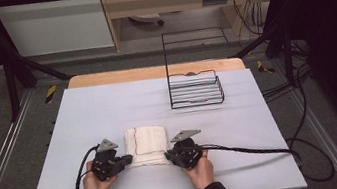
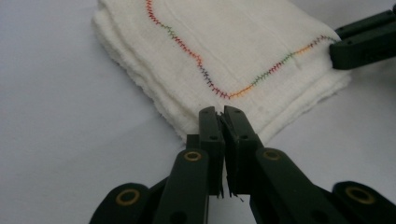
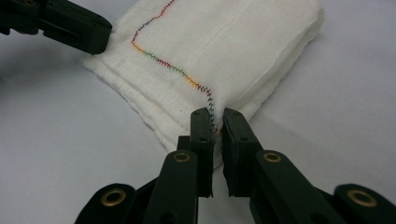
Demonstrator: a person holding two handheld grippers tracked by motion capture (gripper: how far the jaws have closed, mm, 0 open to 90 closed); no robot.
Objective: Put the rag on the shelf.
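A folded white cloth (image 1: 147, 144) with a multicoloured zigzag seam lies on the table near the front edge. My left gripper (image 1: 129, 159) is at its near left corner, and in the left gripper view the jaws (image 2: 222, 113) are shut on that corner of the cloth (image 2: 243, 42). At the near right corner my right gripper (image 1: 168, 155) pinches the cloth (image 3: 233, 42) where the seam ends, jaws (image 3: 215, 115) shut on the fabric. Each gripper view also shows the other gripper farther off: the right gripper (image 2: 362, 42) and the left gripper (image 3: 74, 30). The cloth lies flat.
A black wire basket (image 1: 195, 90) with a tall back frame stands on the white table cover (image 1: 108, 108) at the back right. A black cable (image 1: 250, 149) trails right from the right gripper. A person's hands (image 1: 97, 188) hold both grippers at the front edge.
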